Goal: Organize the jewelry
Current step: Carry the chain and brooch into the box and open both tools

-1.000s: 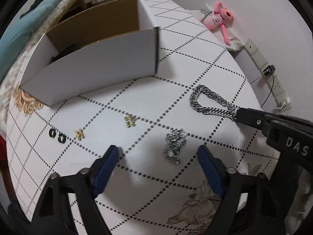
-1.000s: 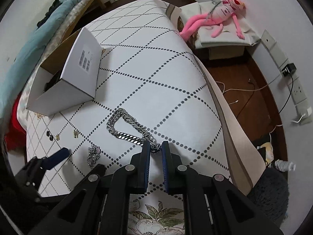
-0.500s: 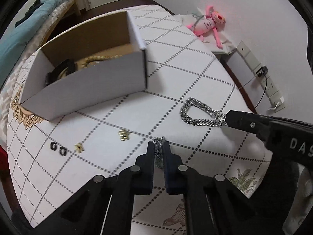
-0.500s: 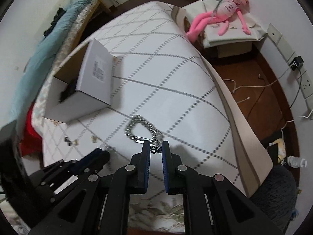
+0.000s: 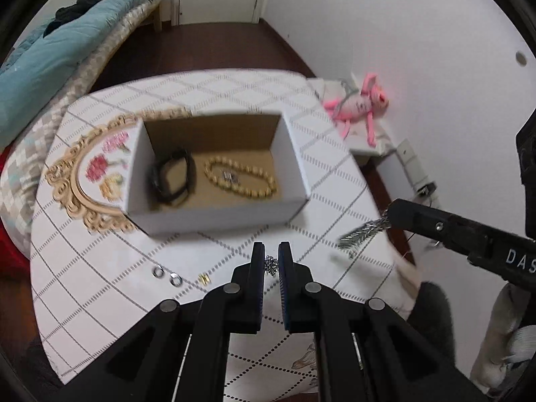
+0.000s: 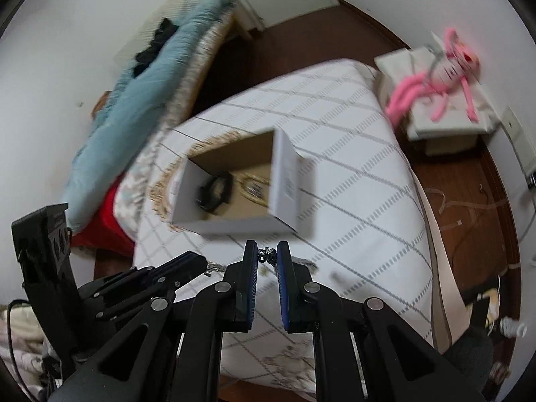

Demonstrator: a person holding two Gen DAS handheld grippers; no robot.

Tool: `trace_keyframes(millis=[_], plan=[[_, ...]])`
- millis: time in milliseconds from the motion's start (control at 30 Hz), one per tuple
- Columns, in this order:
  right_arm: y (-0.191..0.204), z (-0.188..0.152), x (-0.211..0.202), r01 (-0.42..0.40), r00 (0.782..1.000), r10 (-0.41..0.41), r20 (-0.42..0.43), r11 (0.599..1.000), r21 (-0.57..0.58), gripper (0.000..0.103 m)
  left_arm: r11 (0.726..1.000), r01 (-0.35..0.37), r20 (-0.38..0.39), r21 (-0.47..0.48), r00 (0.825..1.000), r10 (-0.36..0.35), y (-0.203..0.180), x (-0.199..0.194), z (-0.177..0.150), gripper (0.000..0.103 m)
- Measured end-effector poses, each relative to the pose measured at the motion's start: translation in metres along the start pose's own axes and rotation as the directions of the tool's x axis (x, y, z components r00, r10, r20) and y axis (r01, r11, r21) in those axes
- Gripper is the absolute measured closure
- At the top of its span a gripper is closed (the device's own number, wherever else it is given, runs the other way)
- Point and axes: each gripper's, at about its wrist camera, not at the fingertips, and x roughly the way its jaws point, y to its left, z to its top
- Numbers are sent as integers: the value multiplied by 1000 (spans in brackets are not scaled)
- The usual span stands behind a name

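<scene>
Both tongs are lifted short of an open white cardboard box. The left gripper clamps a small silver chain cluster; the right gripper clamps a chunky silver curb chain. The box lies straight ahead, the left gripper seemingly nearer.

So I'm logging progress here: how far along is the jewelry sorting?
Roughly halfway. Done: a beaded bracelet and black band lie in the box. In hand: left tongs grip a small chain; right tongs hold the chunky chain. Left: two rings and a gold piece.
</scene>
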Motion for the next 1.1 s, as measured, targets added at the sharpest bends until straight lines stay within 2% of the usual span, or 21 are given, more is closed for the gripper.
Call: trace_keyframes(millis=[133, 333, 567, 700, 767, 800, 833, 867, 900, 933, 967, 1000, 1067, 1100], plan=[[27, 24, -14, -45, 999, 46, 29, 998, -53, 91, 1000, 5, 43, -3, 999, -5, 8, -19, 25, 97], [55, 68, -3, -25, 999, 31, 43, 992, -123, 91, 1000, -13, 61, -21, 998, 14, 33, -16, 67, 97], [62, 103, 55, 33, 998, -40, -42, 988, -149, 91, 996, -34, -33, -83, 999, 31, 66, 21, 92, 96], [59, 113, 89, 85, 990, -102, -93, 982, -166, 90, 987, -107, -100, -116, 990, 96, 77, 38, 97, 93], [58, 118, 105, 123, 981, -145, -126, 978, -168, 89, 984, -145, -113, -99, 985, 134, 79, 43, 99, 86], [57, 119, 111, 136, 977, -160, -141, 976, -167, 89, 981, -170, -105, -89, 981, 161, 79, 43, 99, 75], [56, 118, 115, 136, 975, -161, -152, 977, -166, 89, 979, -189, -101, -82, 978, 180, 80, 44, 100, 56], [54, 118, 119, 152, 971, -179, -157, 974, -165, 87, 975, -208, -93, -78, 975, 201, 81, 43, 100, 47], [54, 117, 121, 164, 969, -190, -158, 972, -168, 74, 971, -227, -74, -78, 972, 221, 83, 40, 98, 37], [53, 115, 121, 172, 968, -199, -155, 970, -171, 65, 966, -245, -66, -77, 968, 241, 85, 39, 99, 32], [53, 113, 121, 187, 966, -213, -145, 967, -174, 48, 958, -276, -57, -73, 960, 272, 88, 38, 97, 30], [52, 111, 121, 201, 964, -226, -137, 964, -174, 38, 952, -298, -48, -73, 954, 295, 90, 37, 96, 29], [52, 106, 118, 258, 954, -280, -105, 948, -188, 35, 940, -331, -32, -77, 943, 330, 96, 36, 94, 16], [51, 103, 118, 283, 948, -305, -96, 940, -191, 23, 931, -357, -22, -74, 934, 357, 98, 35, 90, 9]])
